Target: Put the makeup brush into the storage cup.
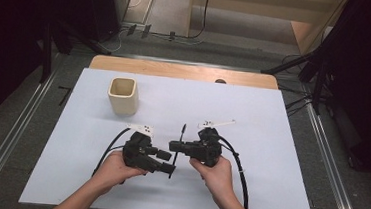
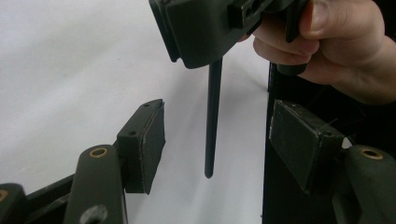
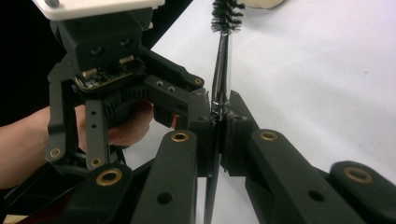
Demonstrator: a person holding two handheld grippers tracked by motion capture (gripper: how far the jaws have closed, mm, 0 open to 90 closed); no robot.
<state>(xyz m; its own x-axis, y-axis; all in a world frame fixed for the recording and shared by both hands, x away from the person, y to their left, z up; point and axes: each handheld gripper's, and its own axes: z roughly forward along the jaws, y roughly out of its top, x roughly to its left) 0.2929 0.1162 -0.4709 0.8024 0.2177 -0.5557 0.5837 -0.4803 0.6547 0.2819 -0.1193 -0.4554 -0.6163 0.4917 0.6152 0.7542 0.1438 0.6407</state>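
Right gripper (image 3: 215, 122), seen in its own view, has its jaws clamped on a thin brush (image 3: 219, 70), gripping it at the metal collar, bristle end beyond the jaws and plain handle end trailing back toward the camera. From above, the brush (image 1: 178, 149) stands roughly crosswise to that gripper (image 1: 174, 146), bristle tip pointing toward the beige cup (image 1: 123, 95) up the table. Left gripper (image 1: 169, 162) sits just beside the brush, on the side away from the right hand, jaws apart and holding nothing; in the left gripper view the handle (image 2: 212, 121) hangs between its spread pads (image 2: 152, 144), apparently untouched, though depth is hard to judge. Any handover turns on the left jaws closing across that handle.
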